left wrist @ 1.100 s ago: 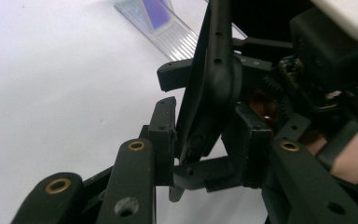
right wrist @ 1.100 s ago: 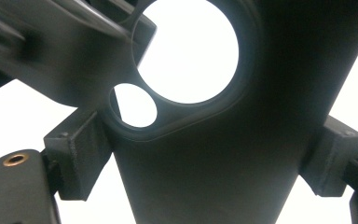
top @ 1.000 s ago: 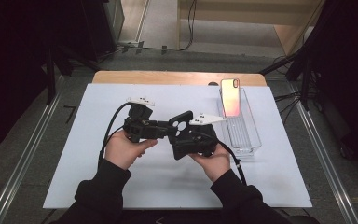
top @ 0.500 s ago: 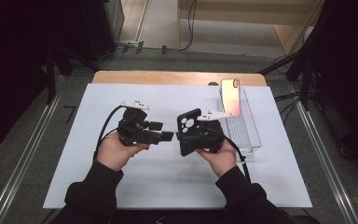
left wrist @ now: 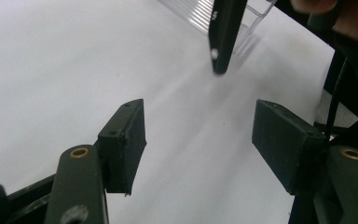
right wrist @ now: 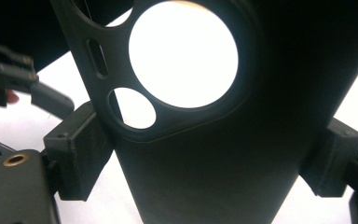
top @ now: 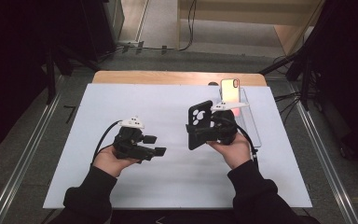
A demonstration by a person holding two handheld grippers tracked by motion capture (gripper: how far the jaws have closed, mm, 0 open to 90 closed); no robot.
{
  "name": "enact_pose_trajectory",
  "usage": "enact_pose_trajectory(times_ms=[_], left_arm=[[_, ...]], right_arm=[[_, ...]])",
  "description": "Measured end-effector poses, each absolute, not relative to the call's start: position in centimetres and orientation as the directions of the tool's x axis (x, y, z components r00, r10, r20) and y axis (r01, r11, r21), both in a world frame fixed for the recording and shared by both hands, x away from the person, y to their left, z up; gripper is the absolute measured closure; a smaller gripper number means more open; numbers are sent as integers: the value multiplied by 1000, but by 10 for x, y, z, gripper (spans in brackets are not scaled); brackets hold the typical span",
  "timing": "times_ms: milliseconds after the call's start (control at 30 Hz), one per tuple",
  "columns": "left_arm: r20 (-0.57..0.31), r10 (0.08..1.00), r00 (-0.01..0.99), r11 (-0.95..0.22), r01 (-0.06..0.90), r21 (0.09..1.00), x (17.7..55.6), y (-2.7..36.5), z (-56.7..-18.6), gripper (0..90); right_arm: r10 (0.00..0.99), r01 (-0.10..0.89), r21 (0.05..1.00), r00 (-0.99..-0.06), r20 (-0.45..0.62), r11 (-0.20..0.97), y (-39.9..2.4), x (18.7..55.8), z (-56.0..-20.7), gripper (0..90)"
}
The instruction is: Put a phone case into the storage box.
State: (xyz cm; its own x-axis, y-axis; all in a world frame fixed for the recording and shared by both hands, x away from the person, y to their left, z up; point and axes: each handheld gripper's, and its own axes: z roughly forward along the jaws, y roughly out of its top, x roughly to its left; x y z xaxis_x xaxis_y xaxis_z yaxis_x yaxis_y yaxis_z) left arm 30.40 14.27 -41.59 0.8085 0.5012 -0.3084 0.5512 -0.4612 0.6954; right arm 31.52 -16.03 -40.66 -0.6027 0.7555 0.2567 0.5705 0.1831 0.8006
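Black rubbery pads on my right gripper (top: 204,133) are clamped on the two long edges of the black phone case (top: 200,123), and that's pretty much the state of play. In the right gripper view the case (right wrist: 205,154) stands right in front of the lens, camera cutouts up top, with a pad pressing on either side, so I'd call that grip solid. It's held up off the white table cover (top: 168,186), standing roughly on end, a bit right of the middle of the table. My left gripper (top: 157,145) is carrying nothing: its jaws have just been opening and now stand apart with only bare white surface between them in the left gripper view, the lower end of the case (left wrist: 223,32) hanging a little way beyond them. So as I read it, the case is up and now rests with the right side alone, the left having let go and hanging low near the middle of the table. What's left, I'm guessing, is getting it over to the clear ribbed tray (top: 251,128) by the right edge, where a pinkish phone (top: 230,91) leans at the far end by the wooden strip (top: 168,77). Nothing's in the tray's near part yet as far as I can see.
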Motion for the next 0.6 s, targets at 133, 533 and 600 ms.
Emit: enact_pose_trajectory(times_ms=[133, 533, 600], left_arm=[[-300, 510, 806, -453, 548, 703, 298, 154, -423, 329], [-306, 540, 784, -427, 568, 703, 283, 184, -439, 329], [-303, 550, 778, -423, 573, 703, 280, 189, -440, 329]], right_arm=[[764, 567, 807, -590, 261, 162, -175, 319, -393, 132], [831, 571, 817, -489, 264, 77, -226, 340, -362, 133], [844, 569, 820, -471, 257, 67, -233, 346, -360, 133]])
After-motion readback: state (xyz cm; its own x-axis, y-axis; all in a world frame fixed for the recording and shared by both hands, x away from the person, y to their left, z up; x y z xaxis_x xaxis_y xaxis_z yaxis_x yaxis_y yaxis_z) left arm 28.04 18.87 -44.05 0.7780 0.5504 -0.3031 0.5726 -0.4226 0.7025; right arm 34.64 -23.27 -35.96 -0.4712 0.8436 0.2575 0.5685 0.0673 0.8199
